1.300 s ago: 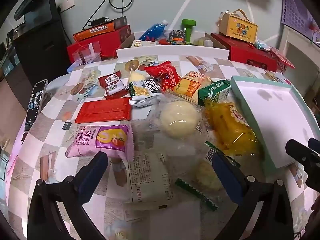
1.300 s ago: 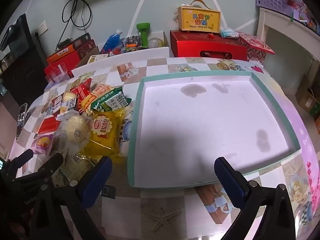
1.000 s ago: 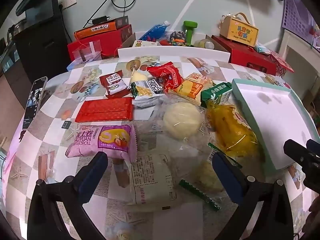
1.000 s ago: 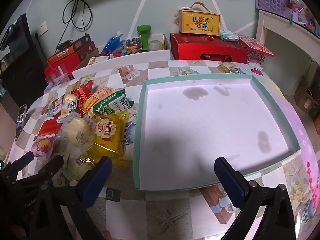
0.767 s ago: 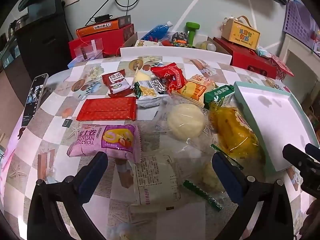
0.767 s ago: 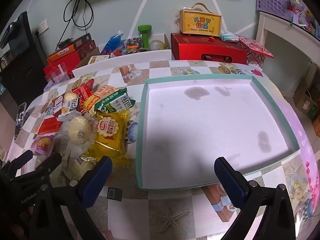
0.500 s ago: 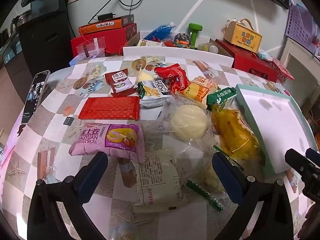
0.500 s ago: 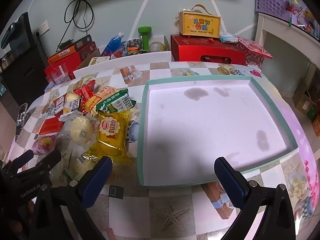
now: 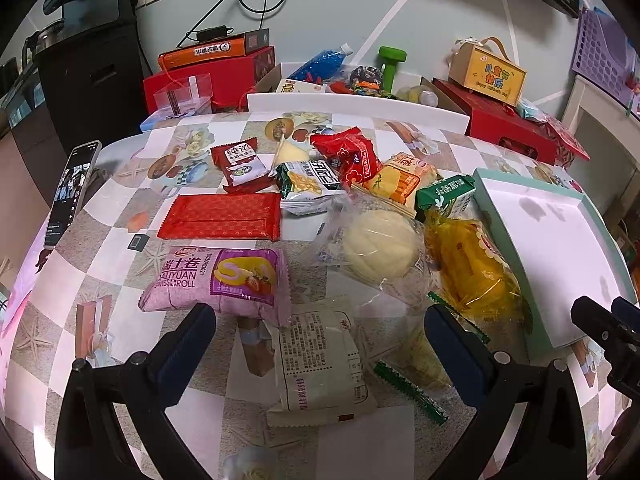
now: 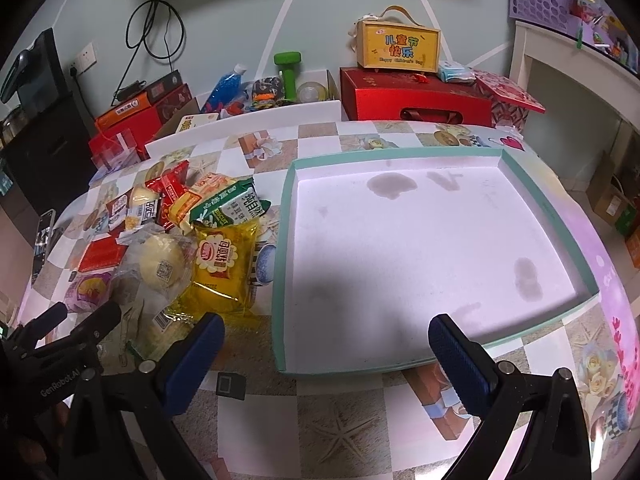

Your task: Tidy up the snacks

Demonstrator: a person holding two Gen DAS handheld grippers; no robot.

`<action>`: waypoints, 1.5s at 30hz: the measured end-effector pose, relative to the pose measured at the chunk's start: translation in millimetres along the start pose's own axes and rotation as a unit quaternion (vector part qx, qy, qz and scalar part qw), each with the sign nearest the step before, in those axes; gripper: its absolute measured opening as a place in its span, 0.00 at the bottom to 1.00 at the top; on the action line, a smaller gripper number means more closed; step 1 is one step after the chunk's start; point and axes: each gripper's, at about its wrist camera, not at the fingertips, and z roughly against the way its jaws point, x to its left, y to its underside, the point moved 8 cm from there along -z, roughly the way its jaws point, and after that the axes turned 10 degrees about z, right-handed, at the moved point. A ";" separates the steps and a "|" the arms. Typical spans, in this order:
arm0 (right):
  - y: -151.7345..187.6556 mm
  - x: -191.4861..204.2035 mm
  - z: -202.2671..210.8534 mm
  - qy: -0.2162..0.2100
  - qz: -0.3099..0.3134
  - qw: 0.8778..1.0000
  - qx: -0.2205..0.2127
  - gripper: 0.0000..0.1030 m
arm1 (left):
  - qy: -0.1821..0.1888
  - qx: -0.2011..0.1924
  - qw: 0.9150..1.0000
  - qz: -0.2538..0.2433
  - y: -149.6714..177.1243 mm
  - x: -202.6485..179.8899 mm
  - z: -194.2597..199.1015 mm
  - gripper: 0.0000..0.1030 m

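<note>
Left gripper (image 9: pixel 320 344): jaws apart, empty, above a pale packet (image 9: pixel 320 364). Right gripper (image 10: pixel 324 344): jaws apart, empty, over the tray's (image 10: pixel 282 240) near edge. Snacks (image 10: pixel 218 268) all lie at nine o'clock of the tray, apparently untouched. The tray holds nothing; sorting not begun.

Checkered worktop (image 10: pixel 320 432), teal-rimmed white tray (image 10: pixel 560 216) centre right, heap of snack packets (image 10: pixel 192 240) left, phone (image 9: pixel 72 192) far left edge.
</note>
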 end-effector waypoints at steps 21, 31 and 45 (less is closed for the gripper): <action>2.7 -1.7 -3.8 -0.008 -0.005 1.000 0.005 1.00 | -0.011 0.005 1.000 -0.005 3.0 -0.7 -4.5 1.00; 4.6 -0.5 -5.6 -0.008 -0.004 1.000 0.006 1.00 | -0.009 0.005 1.000 -0.004 3.9 -0.5 -5.7 1.00; 3.8 -0.6 -5.6 -0.008 -0.004 1.000 0.007 1.00 | -0.009 0.006 1.000 -0.004 4.5 -0.7 -5.8 1.00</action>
